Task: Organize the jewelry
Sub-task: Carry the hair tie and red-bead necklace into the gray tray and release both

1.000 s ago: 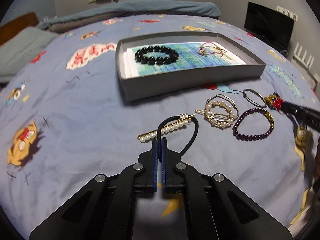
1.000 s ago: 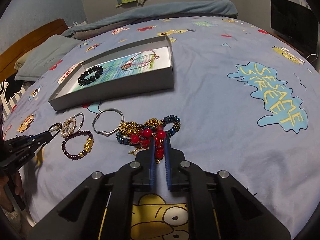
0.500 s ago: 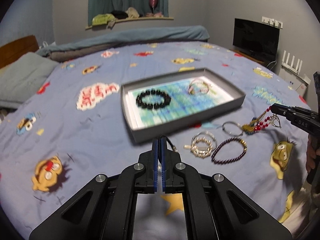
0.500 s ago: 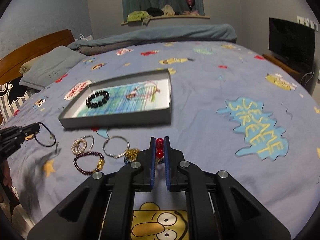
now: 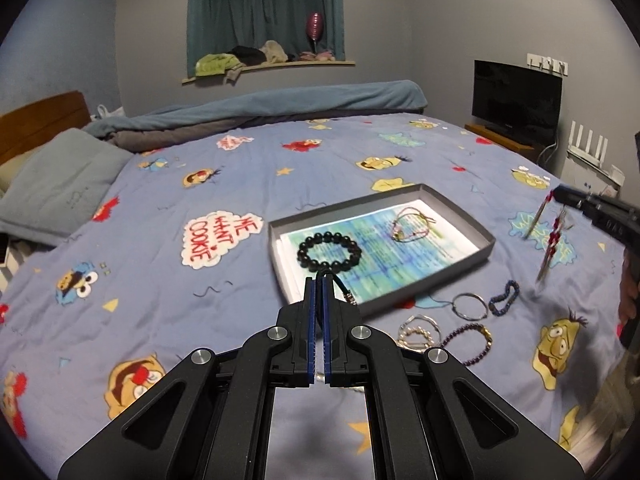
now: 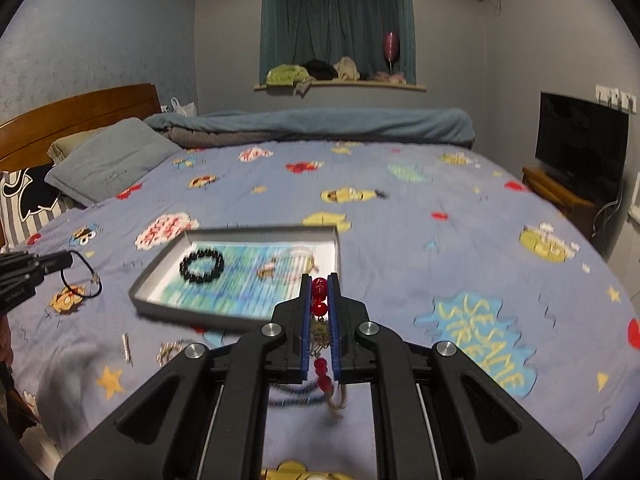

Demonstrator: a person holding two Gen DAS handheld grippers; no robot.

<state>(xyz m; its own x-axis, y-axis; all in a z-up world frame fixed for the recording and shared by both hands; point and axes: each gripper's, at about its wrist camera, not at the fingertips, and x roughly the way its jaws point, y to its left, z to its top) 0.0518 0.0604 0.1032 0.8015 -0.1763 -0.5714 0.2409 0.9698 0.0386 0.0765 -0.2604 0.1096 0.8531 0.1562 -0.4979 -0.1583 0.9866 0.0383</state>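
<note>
1. The left gripper is pinching a black cord between closed jaws, dangling it above the bedspread.
2. The right gripper is clamping a red bead necklace, its strand hanging below.
3. A gray tray is sitting on the bed, holding a black bead bracelet; more bracelets are lying beside it.

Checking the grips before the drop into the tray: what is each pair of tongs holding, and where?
Left tongs: black hair tie, pinched on its cord. Right tongs: red bead necklace, pinched at its red beads, the rest dangling.
</note>
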